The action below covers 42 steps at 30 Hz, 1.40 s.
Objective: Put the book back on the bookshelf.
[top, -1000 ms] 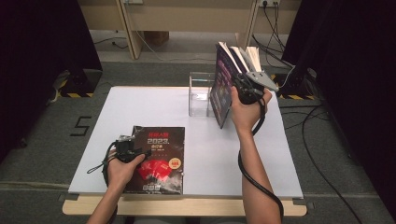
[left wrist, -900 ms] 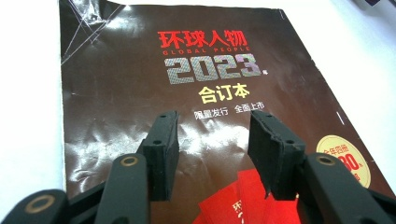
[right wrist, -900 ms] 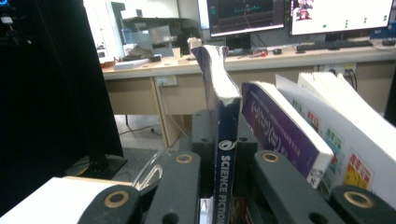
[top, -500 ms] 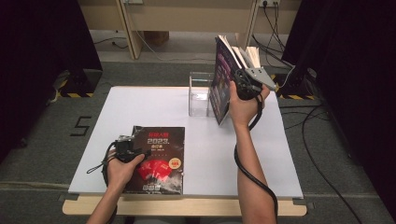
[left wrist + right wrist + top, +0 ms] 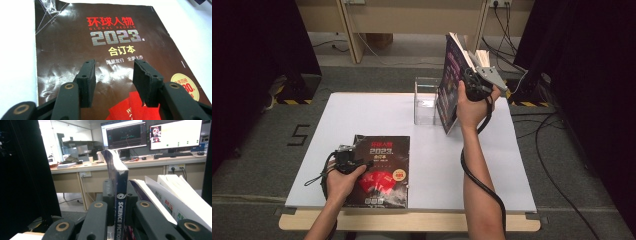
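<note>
While the right claw (image 5: 473, 84) clenches a science fiction magazine (image 5: 451, 80) upright at one o'clock on the tabletop (image 5: 377, 112), beside a clear box (image 5: 426, 100), the left claw (image 5: 113, 72) rests released over a dark 2023 magazine (image 5: 382, 170) at seven o'clock.

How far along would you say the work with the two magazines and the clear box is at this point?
Early to midway, I'd judge. In hand: the right gripper is shut on the purple magazine, held upright just beside the clear box, not in it. Left to do: the dark magazine lies flat on the table, with the left gripper open over its cover, not gripping.
</note>
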Tool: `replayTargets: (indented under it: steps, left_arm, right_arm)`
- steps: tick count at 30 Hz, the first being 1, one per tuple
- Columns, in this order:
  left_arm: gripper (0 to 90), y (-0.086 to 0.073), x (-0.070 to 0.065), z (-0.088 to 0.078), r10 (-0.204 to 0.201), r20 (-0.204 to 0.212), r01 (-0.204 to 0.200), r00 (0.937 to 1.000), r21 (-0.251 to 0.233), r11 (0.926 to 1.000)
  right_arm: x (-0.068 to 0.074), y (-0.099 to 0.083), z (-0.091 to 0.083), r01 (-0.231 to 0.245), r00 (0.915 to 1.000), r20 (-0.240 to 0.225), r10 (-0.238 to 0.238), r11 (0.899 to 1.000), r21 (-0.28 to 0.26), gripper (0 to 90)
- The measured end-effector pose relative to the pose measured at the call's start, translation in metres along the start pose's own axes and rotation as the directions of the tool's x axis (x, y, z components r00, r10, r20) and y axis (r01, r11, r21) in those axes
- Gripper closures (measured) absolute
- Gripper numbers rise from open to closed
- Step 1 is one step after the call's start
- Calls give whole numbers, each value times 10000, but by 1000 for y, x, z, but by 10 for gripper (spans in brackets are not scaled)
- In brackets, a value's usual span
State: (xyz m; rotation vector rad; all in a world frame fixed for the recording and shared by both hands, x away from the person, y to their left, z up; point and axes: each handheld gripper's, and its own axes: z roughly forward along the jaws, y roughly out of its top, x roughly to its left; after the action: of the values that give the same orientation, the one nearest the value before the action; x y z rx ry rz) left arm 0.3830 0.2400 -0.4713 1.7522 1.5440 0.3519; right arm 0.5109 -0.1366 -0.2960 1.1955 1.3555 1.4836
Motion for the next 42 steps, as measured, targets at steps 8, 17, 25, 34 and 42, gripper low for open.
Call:
replayTargets:
  steps: [8,17,25,34,42]
  left_arm:
    - [523,0,0,0,7,-22,-7,10000,6,10000]
    - [523,1,1,-1,19,29,-19,10000,-5,10000]
    - [523,1,1,-1,-18,60,18,10000,-32,10000]
    - [523,1,1,-1,0,57,0,10000,-7,10000]
    - [523,1,1,-2,-26,70,26,10000,-59,10000]
  right_arm:
    - [-2,2,7,22,9999,159,-23,10000,57,845]
    - [-1,0,16,-36,9997,242,31,9998,211,845]
    - [2,-8,24,64,9994,341,-79,9991,424,845]
    - [5,-22,28,97,9988,463,-128,9976,683,844]
    - [8,-34,30,444,9976,495,-490,9949,902,843]
